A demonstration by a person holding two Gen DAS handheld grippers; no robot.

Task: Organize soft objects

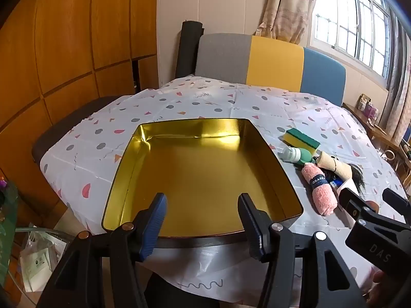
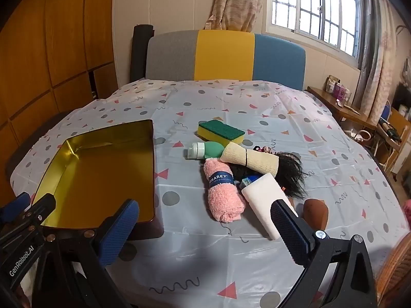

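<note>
We hold the left gripper (image 1: 201,218) with its fingers spread apart and nothing between them, hovering over the near rim of the gold tin (image 1: 200,169), which contains nothing. We hold the right gripper (image 2: 205,224) likewise spread wide and gripping nothing, above the patterned tablecloth (image 2: 257,97). Just beyond its right finger lie a white bottle (image 2: 262,200) and a brown makeup sponge (image 2: 317,211). The rolled pink towel (image 2: 222,190) lies touching the white bottle's left side. Behind these we see black hair (image 2: 292,169), a beige cloth roll (image 2: 250,160) and a green bottle (image 2: 205,150). Farthest sits the yellow-green sponge (image 2: 221,132). The tin stands well left of this cluster.
</note>
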